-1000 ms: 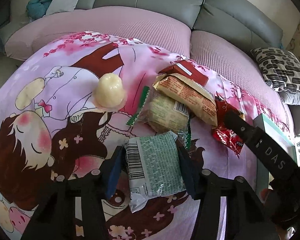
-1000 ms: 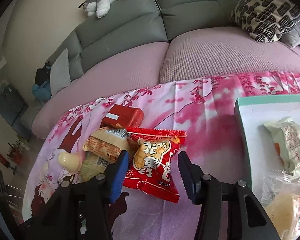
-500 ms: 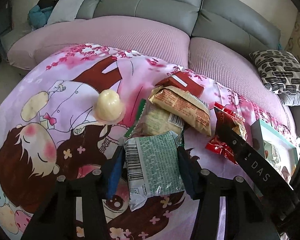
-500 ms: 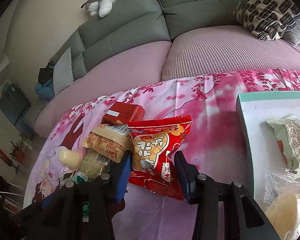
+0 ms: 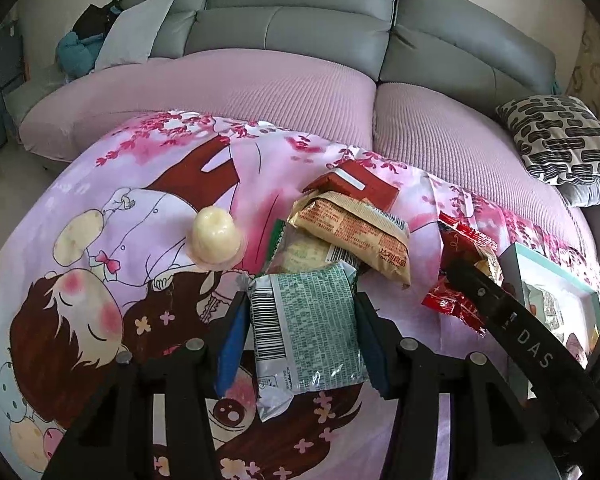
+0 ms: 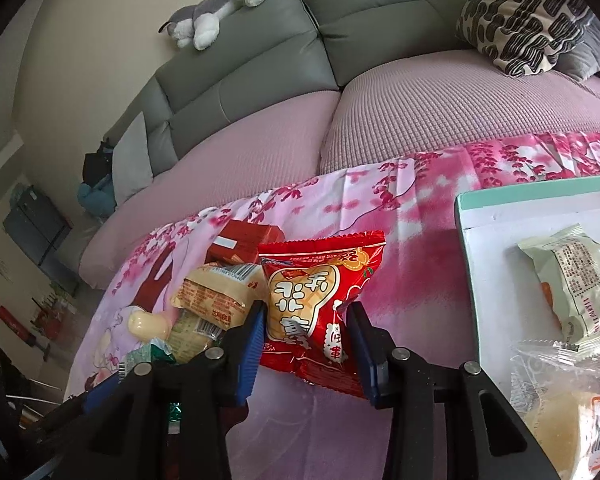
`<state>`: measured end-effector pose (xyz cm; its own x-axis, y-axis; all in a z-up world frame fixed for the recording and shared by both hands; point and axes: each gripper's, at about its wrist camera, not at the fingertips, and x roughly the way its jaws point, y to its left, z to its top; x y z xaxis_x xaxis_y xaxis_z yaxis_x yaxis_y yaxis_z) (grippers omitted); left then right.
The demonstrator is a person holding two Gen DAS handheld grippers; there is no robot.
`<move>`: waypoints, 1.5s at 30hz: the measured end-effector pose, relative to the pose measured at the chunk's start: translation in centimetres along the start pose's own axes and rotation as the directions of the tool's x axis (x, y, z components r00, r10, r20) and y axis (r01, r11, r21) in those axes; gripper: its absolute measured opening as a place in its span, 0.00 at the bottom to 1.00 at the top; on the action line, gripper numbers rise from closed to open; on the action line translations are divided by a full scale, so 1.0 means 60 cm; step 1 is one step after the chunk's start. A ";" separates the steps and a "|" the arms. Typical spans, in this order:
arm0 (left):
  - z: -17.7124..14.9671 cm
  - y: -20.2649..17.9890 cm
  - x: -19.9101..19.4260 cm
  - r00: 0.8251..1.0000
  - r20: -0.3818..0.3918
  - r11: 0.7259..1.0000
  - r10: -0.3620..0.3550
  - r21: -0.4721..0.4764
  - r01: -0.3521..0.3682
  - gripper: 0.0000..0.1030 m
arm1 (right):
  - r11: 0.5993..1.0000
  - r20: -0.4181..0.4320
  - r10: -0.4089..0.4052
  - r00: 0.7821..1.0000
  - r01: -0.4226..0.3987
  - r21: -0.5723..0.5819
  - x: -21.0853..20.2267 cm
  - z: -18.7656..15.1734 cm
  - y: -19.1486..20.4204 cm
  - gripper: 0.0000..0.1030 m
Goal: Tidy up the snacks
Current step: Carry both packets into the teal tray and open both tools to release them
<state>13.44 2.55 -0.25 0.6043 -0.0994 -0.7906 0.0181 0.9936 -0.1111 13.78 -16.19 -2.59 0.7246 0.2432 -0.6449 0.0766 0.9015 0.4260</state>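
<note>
My left gripper (image 5: 300, 308) is shut on a green-and-white snack packet (image 5: 304, 336) and holds it above the cartoon-print cloth. My right gripper (image 6: 306, 316) is shut on a red snack bag (image 6: 316, 304); it also shows in the left wrist view (image 5: 460, 264) behind the right gripper's arm. A pile stays on the cloth: a tan packet (image 5: 352, 232), a pale packet under it (image 5: 304, 252), a red box (image 5: 352, 184) and a jelly cup (image 5: 216, 236). The white tray with teal rim (image 6: 484, 240) holds a pale green packet (image 6: 576, 280) and a clear bun packet (image 6: 564, 400).
The cloth (image 5: 100, 280) covers a low table in front of a grey sofa with pink seat covers (image 5: 260, 92). A patterned cushion (image 6: 528, 16) lies at right, a plush cat (image 6: 216, 12) on the sofa back.
The right gripper closed on the red bag and lifted it a little. The left gripper rose and pulled back with its green packet still held.
</note>
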 end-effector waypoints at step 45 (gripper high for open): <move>0.052 -0.344 -0.069 0.908 0.109 0.818 -0.405 0.486 0.307 0.51 | 0.863 0.292 -0.494 0.819 0.421 0.281 -0.263 0.050 -0.200 0.42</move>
<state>13.04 -17.36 7.17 0.6282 -0.4871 -0.6067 0.5875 0.8082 -0.0406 3.50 -31.92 4.38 0.7555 -0.3514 -0.5529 0.5634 0.7791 0.2748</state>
